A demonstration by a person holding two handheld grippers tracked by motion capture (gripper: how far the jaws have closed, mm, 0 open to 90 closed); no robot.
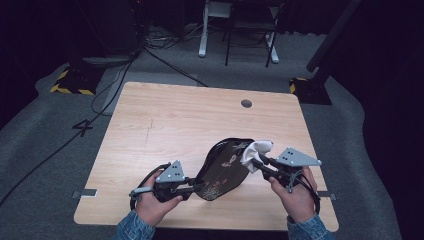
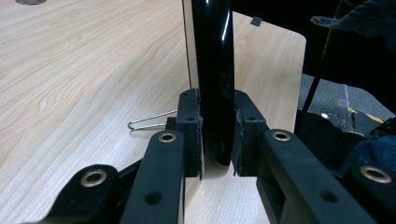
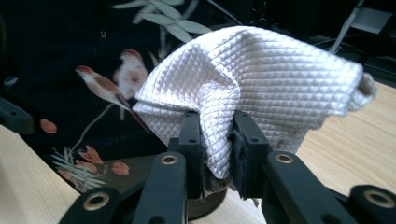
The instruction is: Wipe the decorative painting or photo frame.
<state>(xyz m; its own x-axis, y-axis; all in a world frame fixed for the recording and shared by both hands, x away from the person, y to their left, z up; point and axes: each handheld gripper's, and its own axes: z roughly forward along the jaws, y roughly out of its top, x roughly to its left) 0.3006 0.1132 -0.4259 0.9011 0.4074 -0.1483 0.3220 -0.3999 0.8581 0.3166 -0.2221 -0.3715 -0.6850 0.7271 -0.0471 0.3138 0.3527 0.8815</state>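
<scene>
The left hand-held gripper [image 1: 192,189], low and left of centre in the high view, is clamped on the rim of a black tray [image 1: 222,167] painted with birds and flowers, holding it tilted up off the desk [image 1: 165,125]. The right hand-held gripper [image 1: 257,162], right of centre, pinches a bunched white cloth [image 1: 255,150] that lies against the tray's upper end. A bent wire clip [image 2: 149,120] lies on the desk beside the left jaws.

L gripper [image 1: 192,190] jaws clamped, hand low | R gripper [image 1: 257,162] jaws clamped, angled inward
</scene>
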